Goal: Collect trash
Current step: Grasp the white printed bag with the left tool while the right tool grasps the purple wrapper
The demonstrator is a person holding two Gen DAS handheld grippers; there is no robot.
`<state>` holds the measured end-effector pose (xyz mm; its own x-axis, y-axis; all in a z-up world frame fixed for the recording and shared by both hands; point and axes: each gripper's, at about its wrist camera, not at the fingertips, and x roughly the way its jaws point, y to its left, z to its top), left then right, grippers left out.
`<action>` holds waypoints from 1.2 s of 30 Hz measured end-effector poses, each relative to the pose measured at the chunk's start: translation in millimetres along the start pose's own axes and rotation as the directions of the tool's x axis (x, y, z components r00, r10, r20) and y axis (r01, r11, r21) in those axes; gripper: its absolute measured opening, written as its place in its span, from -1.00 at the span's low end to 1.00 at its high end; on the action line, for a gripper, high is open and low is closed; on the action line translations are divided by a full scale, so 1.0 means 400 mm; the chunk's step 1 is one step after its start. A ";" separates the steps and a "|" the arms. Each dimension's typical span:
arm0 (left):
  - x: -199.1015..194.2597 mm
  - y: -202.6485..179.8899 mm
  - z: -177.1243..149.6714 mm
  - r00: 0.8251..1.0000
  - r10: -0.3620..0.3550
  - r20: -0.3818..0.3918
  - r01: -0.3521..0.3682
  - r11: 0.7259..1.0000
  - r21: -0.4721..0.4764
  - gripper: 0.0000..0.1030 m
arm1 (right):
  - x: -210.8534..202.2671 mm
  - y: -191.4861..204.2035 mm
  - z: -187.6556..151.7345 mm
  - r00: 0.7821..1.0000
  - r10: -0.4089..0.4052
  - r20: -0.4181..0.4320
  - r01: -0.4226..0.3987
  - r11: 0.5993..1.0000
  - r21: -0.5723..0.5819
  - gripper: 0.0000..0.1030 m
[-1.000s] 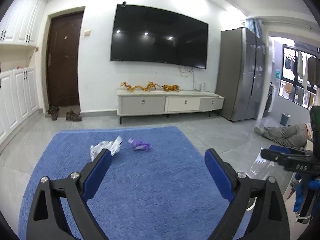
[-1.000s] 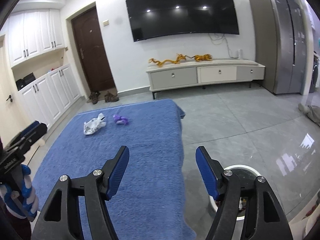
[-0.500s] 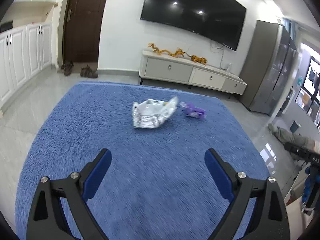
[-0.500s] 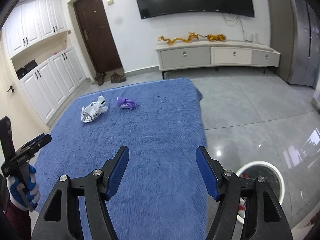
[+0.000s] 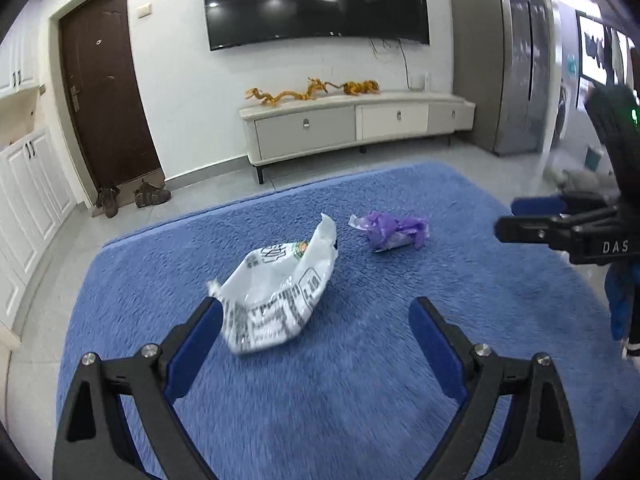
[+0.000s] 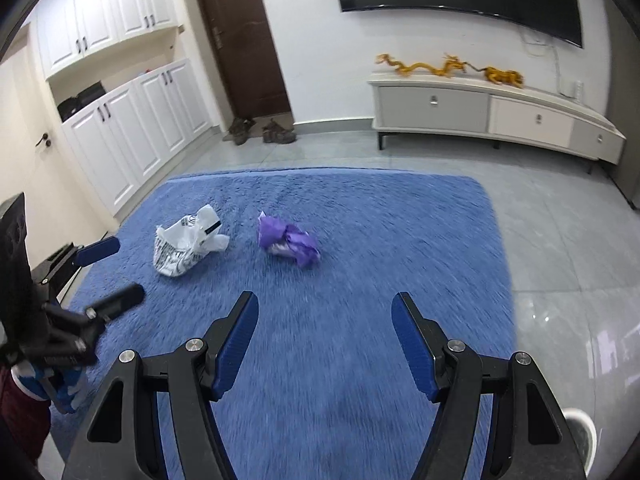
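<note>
A: Where is the trash lying now?

B: Two pieces are lying on the blue rug (image 5: 400, 420), close to each other but apart. One is a crumpled white wrapper (image 5: 276, 296) with black print, the other a crumpled purple wrapper (image 5: 394, 230).

A: And which gripper is nearer to which piece?

B: The left gripper (image 5: 316, 330) is pointing down at the white wrapper. The wrapper is sitting ahead of the jaws and toward the left finger, and its near corner is looking almost level with that fingertip. Its long axis is running from near-left to far-right, so it is lying slantwise across the gap. The jaws are standing wide, with nothing pressed between them.

A: And the right one?

B: The right gripper (image 6: 324, 336) is also standing wide and is holding nothing. The purple wrapper (image 6: 288, 242) is lying ahead of it, a little left of the middle line, still apart from the fingertips. I am judging that each hand is taking the piece on its own side.

A: Is one view showing something the other is not?

B: Yes. The right wrist view is showing a white bin rim (image 6: 582, 428) at the lower right corner; the left view is not showing it. Each view is also showing the other gripper from the side.
</note>
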<state>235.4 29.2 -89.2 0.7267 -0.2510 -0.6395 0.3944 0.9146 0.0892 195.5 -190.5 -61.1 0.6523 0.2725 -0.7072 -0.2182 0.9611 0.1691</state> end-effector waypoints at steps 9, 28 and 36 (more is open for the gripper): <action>0.148 0.059 0.013 0.994 -0.044 -0.101 0.038 0.998 -0.058 0.28 | 0.185 0.048 0.081 0.997 0.070 -0.039 -0.074 0.992 -0.100 0.32; 0.138 0.098 -0.003 0.990 -0.060 -0.125 0.037 0.983 -0.179 -0.79 | 0.280 0.106 0.086 0.987 0.117 -0.111 -0.134 0.978 -0.158 -0.05; -0.011 0.041 -0.050 0.983 -0.164 -0.086 0.141 0.963 -0.228 -0.87 | 0.092 0.057 -0.064 0.988 0.118 -0.095 -0.123 0.991 -0.048 -0.05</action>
<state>227.3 51.5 -100.0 0.6012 -0.3691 -0.7087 0.3536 0.9182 -0.1782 196.0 -159.6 -101.1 0.5503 0.3789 -0.7441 -0.3316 0.9170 0.2217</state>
